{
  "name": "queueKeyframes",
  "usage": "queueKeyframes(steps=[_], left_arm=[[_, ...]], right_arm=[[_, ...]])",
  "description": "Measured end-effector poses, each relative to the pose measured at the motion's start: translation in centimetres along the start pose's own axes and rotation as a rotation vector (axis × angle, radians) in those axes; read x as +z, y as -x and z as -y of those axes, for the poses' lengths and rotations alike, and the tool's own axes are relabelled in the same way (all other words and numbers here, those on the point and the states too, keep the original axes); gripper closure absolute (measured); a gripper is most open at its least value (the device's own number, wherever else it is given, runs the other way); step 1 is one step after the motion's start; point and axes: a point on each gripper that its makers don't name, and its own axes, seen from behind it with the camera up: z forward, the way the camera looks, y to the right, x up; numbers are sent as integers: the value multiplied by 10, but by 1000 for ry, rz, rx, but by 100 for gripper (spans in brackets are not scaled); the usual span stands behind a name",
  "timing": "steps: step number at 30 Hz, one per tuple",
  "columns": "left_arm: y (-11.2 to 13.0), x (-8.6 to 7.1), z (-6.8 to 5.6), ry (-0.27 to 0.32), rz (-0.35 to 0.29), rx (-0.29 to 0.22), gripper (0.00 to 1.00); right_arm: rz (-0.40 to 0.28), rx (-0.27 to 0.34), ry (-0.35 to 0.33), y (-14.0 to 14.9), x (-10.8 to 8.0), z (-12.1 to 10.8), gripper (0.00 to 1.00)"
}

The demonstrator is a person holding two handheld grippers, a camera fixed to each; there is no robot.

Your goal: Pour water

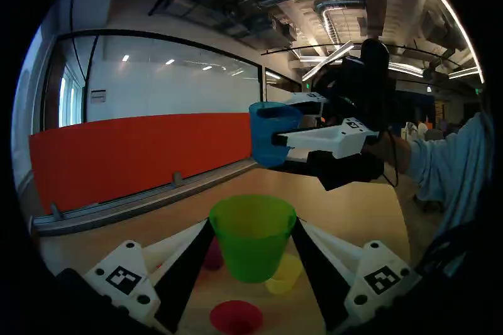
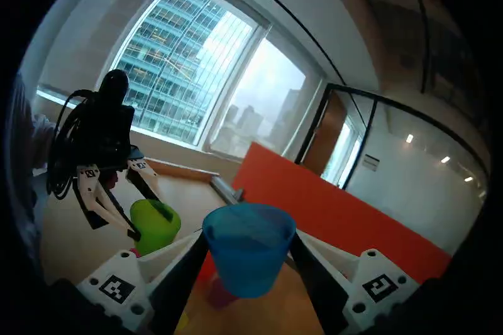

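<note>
The left gripper [image 1: 253, 225] holds a green cup [image 1: 251, 250] tight between its two fingers. The cup stands straight up and down, with its mouth on top, in the air over the wooden worktop [image 1: 352, 209]. The right gripper [image 2: 249, 241] squeezes a blue cup [image 2: 248, 269] with both fingers. That cup is upright too, mouth up. In the left gripper view the blue cup is higher and farther away than the green cup, and they do not touch. Down on the worktop sit a little red cup [image 1: 236, 317], a yellow cup [image 1: 284, 274] and a pink cup [image 1: 214, 254], partly hidden.
</note>
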Motion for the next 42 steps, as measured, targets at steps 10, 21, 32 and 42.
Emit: queueKeyframes(steps=[10,21,32,42], left_arm=[[-2,2,-4,12,-12,-2,13],[-6,4,-9,18,-21,-2,13],[-8,5,-13,27,-25,-1,13],[-7,6,-12,28,-28,-10,13]], right_arm=[[-13,-87,-2,-15,8,-1,10],[-29,-240,11,-36,21,-5,10],[-38,-360,15,-55,34,-5,10],[-33,-467,17,-60,44,-5,10]])
